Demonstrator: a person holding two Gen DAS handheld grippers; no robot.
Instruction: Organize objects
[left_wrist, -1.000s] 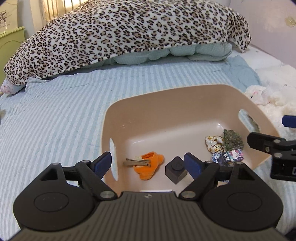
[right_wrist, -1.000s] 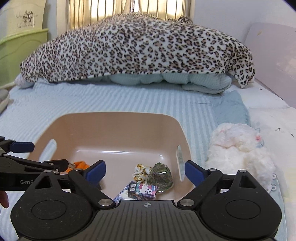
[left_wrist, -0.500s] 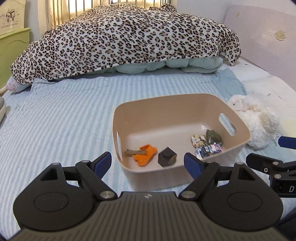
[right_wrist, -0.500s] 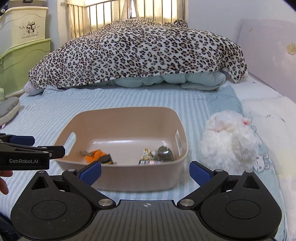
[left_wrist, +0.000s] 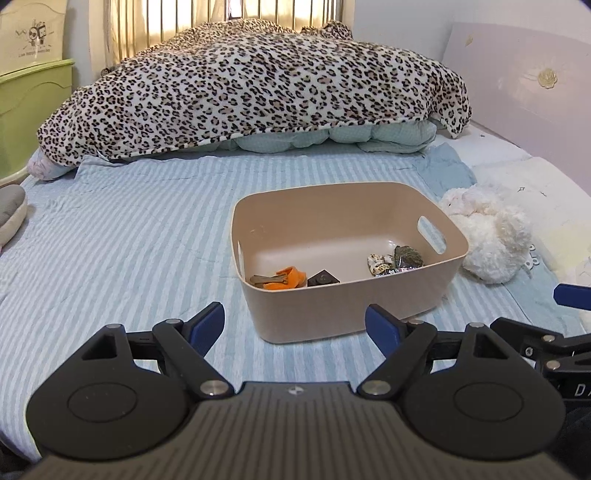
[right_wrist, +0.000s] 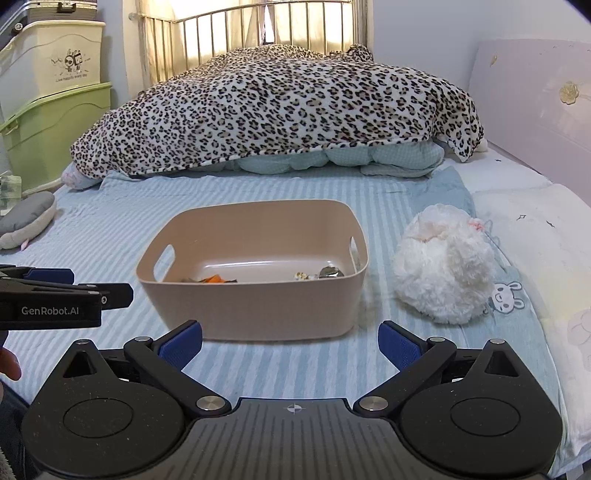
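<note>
Both your left gripper and right gripper spread, empty, short of the bin on the bed. Plush toy beside the bin: fluffy, may slip a shallow pinch.

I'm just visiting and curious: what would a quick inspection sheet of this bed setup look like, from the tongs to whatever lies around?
Surface: blue striped bedsheet, lightly wrinkled.
Job's things: beige bin on the sheet, holding an orange piece, a dark block and small printed packets.
Clutter: white plush toy to the right of the bin, outside it; grey cushion at the left edge.
Grippers: left tongs open, empty; right tongs open, empty; both short of the bin.
Cables: nothing seen.
Surroundings: leopard blanket over a teal quilt, green and cream storage boxes, barred window, pale headboard.
</note>
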